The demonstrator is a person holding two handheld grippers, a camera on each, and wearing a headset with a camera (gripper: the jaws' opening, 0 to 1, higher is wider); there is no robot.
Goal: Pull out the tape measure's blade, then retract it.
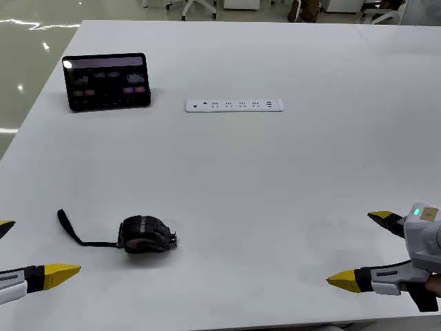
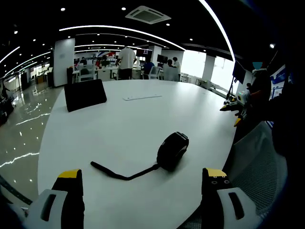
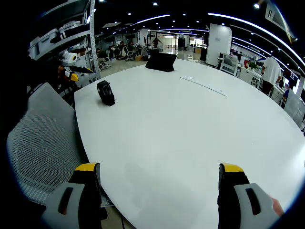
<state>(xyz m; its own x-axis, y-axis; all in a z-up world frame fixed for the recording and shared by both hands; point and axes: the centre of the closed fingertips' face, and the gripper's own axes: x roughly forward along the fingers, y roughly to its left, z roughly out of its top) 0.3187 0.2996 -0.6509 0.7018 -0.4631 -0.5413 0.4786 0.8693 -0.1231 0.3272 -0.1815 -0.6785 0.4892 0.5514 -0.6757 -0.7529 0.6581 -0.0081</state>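
Both the left gripper (image 1: 31, 249) and right gripper (image 1: 351, 247) hung wide open and empty at the table's (image 1: 275, 172) near edge in the head view, seemingly poised to begin; the tape measure (image 1: 146, 234) lay between them, nearer the left. Left gripper view: near, just ahead of its jaws. Right gripper view: far left, well apart.

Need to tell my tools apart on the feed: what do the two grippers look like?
They match. The left gripper and right gripper each have a pale grey body and two black jaws capped with pointed yellow tips. Lower down, each jaw has a grey cover with a dark slot.
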